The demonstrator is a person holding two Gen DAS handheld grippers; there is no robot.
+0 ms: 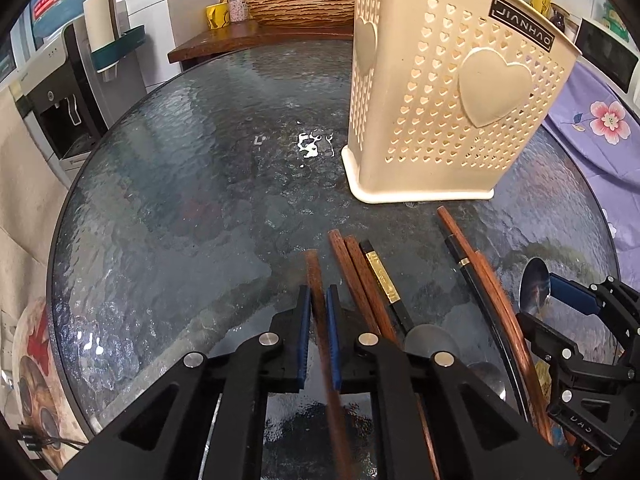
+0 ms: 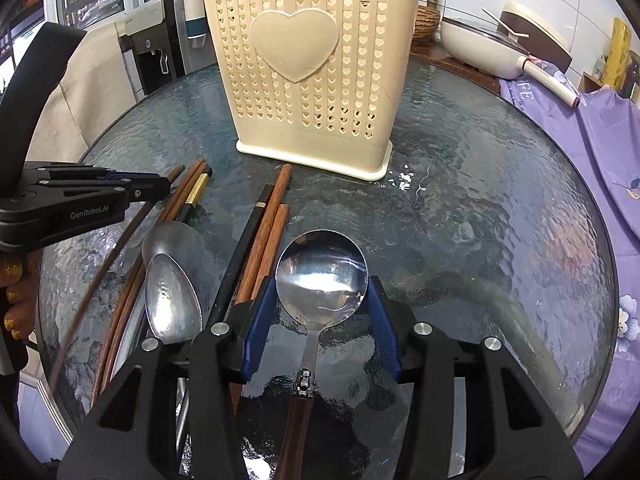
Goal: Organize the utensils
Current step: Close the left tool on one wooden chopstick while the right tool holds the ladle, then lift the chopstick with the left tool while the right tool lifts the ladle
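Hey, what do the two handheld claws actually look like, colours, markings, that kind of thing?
Both claws are matte black plastic with angular cut-out arms and round silver bolt heads at the joints. The left claw and right claw have ridged blue pads inside the fingers. The left one's side reads "GenRobot.AI" in grey. The hand holding it has gold glitter nails.

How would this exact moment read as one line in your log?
left gripper: shut on wooden chopstick | right gripper: open around round spoon | holder: upright
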